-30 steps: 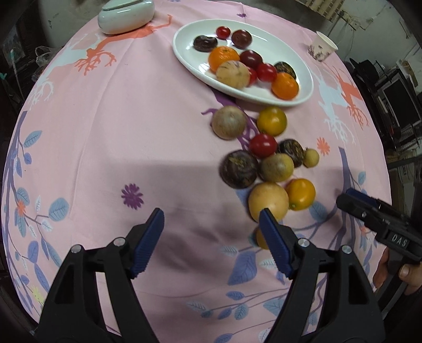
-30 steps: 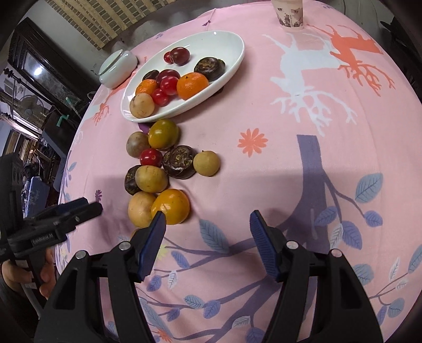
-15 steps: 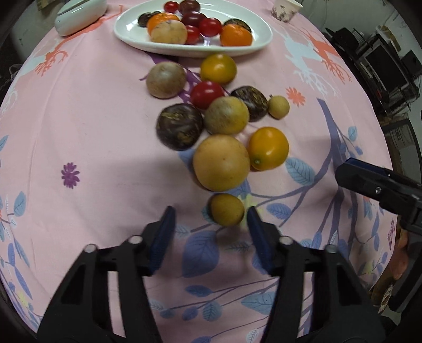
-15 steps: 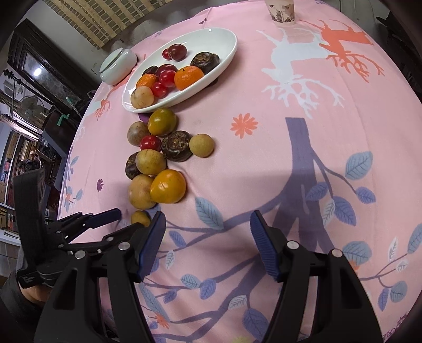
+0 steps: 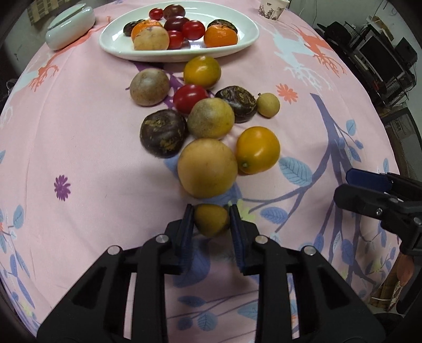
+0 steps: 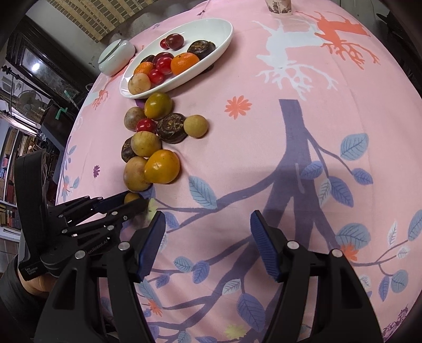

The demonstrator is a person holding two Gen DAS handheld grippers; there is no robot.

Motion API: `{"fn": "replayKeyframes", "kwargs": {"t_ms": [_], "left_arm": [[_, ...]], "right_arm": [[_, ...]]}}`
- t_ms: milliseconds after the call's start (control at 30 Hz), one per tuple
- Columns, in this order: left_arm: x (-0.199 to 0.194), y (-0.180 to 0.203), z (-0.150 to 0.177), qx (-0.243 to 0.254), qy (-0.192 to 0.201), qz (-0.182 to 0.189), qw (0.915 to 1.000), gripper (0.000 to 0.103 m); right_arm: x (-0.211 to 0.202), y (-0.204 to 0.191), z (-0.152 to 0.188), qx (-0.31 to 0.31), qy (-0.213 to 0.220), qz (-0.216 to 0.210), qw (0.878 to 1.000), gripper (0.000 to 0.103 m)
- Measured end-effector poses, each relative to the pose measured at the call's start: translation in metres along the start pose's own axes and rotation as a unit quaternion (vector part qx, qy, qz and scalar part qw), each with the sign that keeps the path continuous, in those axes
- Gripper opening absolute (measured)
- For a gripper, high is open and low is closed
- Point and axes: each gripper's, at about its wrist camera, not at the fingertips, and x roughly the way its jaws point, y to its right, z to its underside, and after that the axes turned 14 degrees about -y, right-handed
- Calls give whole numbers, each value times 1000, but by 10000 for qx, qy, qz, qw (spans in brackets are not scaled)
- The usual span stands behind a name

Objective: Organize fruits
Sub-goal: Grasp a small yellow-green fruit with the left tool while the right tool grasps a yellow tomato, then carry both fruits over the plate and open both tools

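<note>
Your left gripper (image 5: pixel 211 220) is clamped on the small tan fruit (image 5: pixel 211 219), at the near end of the fruit line; right gripper (image 6: pixel 207 244) spread wide, holding nothing.
Left to right: lidded ceramic dish (image 5: pixel 70 24) at the far left edge, white plate (image 5: pixel 248 34) of fruit at the far edge, paper cup (image 5: pixel 273 9) far right. Pink tablecloth (image 5: pixel 79 132) with leaf and deer print. Room: dark shelving left, monitors right. "enRobot.AI" readable on your left gripper body.

Left gripper (image 5: pixel 211 223) fingers clamped on small tan fruit (image 5: pixel 211 219), white plate (image 5: pixel 248 34) beyond
</note>
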Motion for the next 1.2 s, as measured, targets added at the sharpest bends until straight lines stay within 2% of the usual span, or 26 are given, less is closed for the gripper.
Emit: {"fn": "replayKeyframes", "kwargs": {"t_ms": [200,400,567,667,800,967,1200], "left_arm": [[-23,-25,12,-284,115,107,9995,28],[-34,-60,17,-648,194,126,9976,28],[-35,-75,17,-796,207,153,9965,28],[-34,-80,17,-821,170,181,9963,28],[-33,-83,14,-812,164,167,9964,28],[-37,-85,8,-808,220,142,9964,28],[-39,-82,2,-766,228,135,9967,28]], "right_arm": [[12,-24,-9,-412,-93,137,9990,67],[42,-60,-25,-1209,-328,695,9897,67],[50,-70,-41,-1471,-352,893,9844,67],[52,-72,-47,-1599,-316,892,9826,67],[56,-74,-54,-1727,-369,821,9809,60],[54,-74,-56,-1771,-300,742,9809,43],[38,-59,-55,-1452,-159,447,9883,43]]}}
